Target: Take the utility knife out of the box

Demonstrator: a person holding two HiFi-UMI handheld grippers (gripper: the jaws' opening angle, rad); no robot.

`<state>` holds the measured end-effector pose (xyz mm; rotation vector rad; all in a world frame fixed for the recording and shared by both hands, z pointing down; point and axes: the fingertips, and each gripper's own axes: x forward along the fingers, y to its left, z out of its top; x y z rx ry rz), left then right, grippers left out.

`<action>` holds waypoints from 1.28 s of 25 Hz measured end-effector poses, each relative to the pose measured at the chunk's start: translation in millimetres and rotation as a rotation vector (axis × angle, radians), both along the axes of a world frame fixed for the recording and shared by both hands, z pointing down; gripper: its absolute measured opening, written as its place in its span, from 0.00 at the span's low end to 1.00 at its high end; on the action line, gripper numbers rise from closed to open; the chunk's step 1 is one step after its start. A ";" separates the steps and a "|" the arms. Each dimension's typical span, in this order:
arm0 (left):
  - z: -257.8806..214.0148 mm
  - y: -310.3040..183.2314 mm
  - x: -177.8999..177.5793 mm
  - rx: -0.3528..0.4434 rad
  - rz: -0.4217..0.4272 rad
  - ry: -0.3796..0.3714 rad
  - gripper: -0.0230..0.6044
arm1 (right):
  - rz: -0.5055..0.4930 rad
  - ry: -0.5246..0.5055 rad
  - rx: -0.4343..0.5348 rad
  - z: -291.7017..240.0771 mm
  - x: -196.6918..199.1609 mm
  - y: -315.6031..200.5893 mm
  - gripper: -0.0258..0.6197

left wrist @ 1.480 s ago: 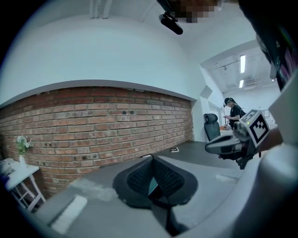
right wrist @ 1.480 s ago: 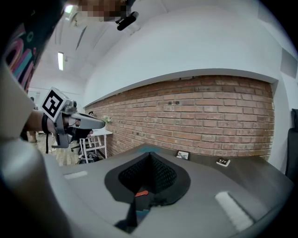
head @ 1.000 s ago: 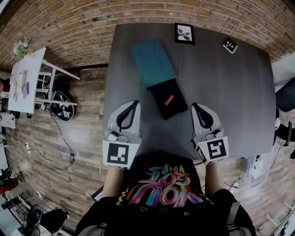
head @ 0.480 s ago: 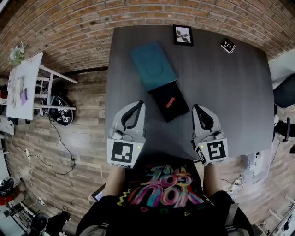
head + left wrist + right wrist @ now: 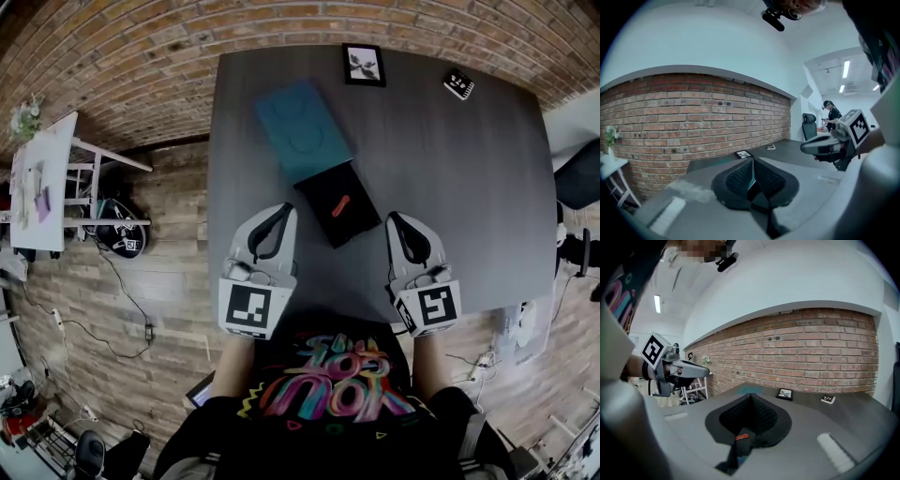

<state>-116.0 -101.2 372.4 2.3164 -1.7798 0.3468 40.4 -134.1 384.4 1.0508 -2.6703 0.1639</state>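
Observation:
An open black box tray lies in the middle of the dark table, with a small orange-red utility knife inside it. Its teal lid lies just beyond, touching the tray's far end. My left gripper hovers to the left of the tray, my right gripper to its right, both near the table's front edge. Each is shut and holds nothing. In the right gripper view the knife shows below the right gripper's meeting tips. The left gripper's tips also meet.
A small framed picture and a little black marker block sit at the table's far edge. A brick wall runs behind. A white side table stands on the wooden floor at left, with cables nearby.
The head view has shifted slightly, so the table sits a little higher in the picture. Both grippers remain shut in nearly the same places beside the tray.

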 end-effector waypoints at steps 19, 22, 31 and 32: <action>24.4 -21.1 26.0 -0.038 0.191 -0.089 0.28 | 0.027 -0.027 -0.023 9.2 6.7 4.8 0.04; 29.3 -27.3 32.0 -0.046 0.219 -0.107 0.32 | 0.042 -0.027 -0.031 13.0 10.0 6.0 0.04; 61.7 -40.1 60.7 -0.117 0.352 -0.132 0.35 | 0.127 -0.027 -0.047 25.1 30.1 11.4 0.04; 68.2 -40.6 65.9 -0.134 0.369 -0.135 0.35 | 0.139 -0.027 -0.051 26.5 33.3 12.4 0.04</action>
